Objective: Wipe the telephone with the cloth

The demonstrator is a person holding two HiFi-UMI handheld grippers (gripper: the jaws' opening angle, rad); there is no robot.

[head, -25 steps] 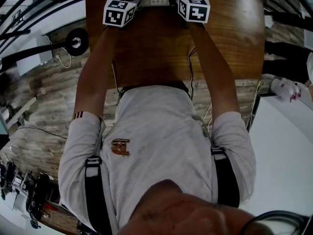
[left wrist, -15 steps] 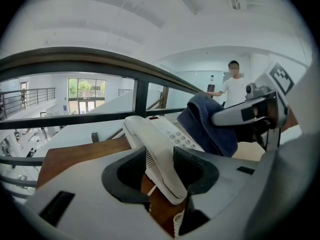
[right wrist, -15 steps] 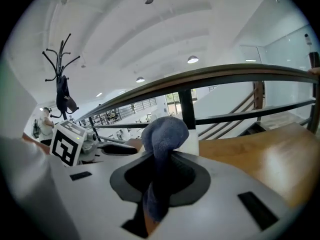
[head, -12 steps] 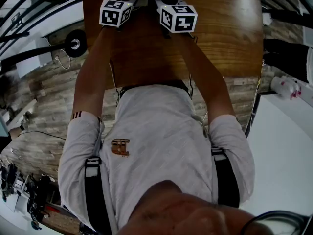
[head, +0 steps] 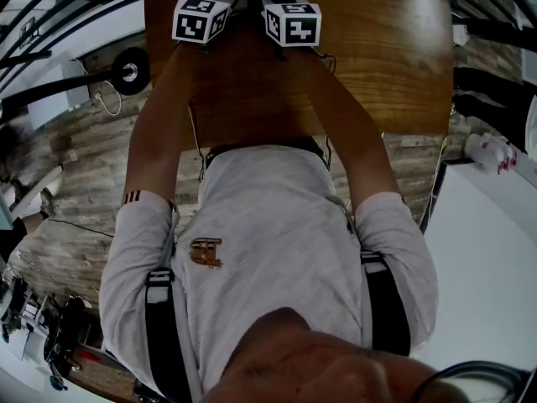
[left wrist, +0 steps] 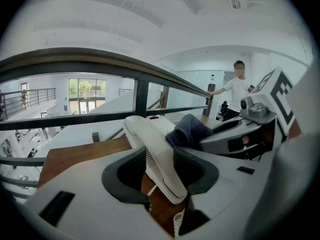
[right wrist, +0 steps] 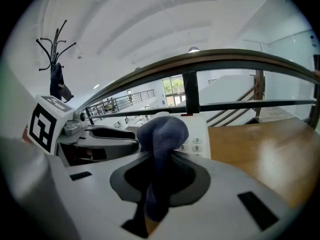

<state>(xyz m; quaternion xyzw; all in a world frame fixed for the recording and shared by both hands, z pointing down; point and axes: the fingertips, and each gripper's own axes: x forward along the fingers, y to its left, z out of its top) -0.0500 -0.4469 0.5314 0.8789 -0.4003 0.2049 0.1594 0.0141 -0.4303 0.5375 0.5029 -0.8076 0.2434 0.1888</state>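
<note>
Telephone handset (left wrist: pixel 152 149): one, clamped between our left gripper (left wrist: pixel 160 174) jaws | cloth (right wrist: pixel 161 134): one, pinched between our right gripper (right wrist: pixel 160 178) jaws, just beside handset

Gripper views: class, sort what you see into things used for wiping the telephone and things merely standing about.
In use: handset in left gripper; cloth in right gripper; telephone base.
Standing about: coat stand; railing; person beyond it.
</note>
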